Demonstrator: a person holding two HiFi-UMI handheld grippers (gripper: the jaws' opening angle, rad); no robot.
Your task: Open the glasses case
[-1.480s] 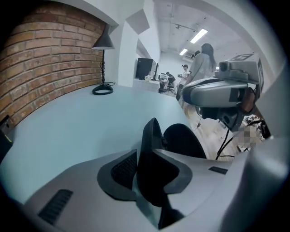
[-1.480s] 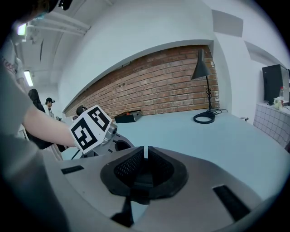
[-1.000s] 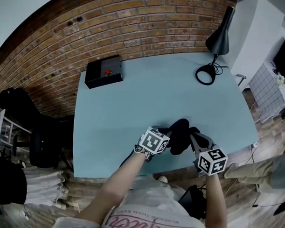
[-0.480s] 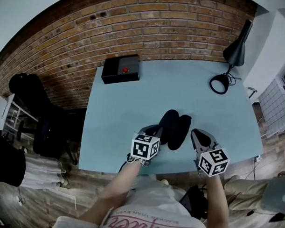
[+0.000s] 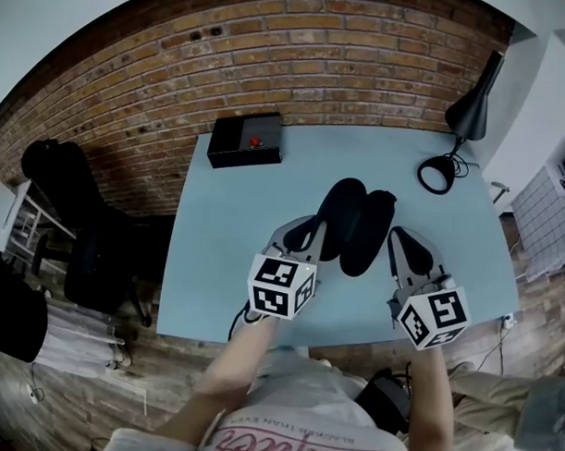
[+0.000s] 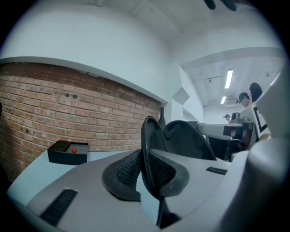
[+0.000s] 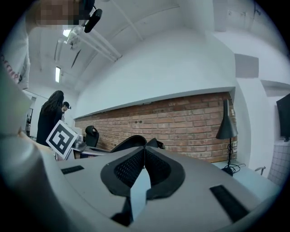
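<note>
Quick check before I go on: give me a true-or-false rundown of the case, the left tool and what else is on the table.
1. The black oval glasses case is open. True.
2. The left tool is shut on the case's rim. True.
3. The black box with a red button sits at the near edge. False: it is at the far edge of the light blue table, by the brick wall.
4. The black desk lamp lies on its side. False: it stands upright at the far right corner.
</note>
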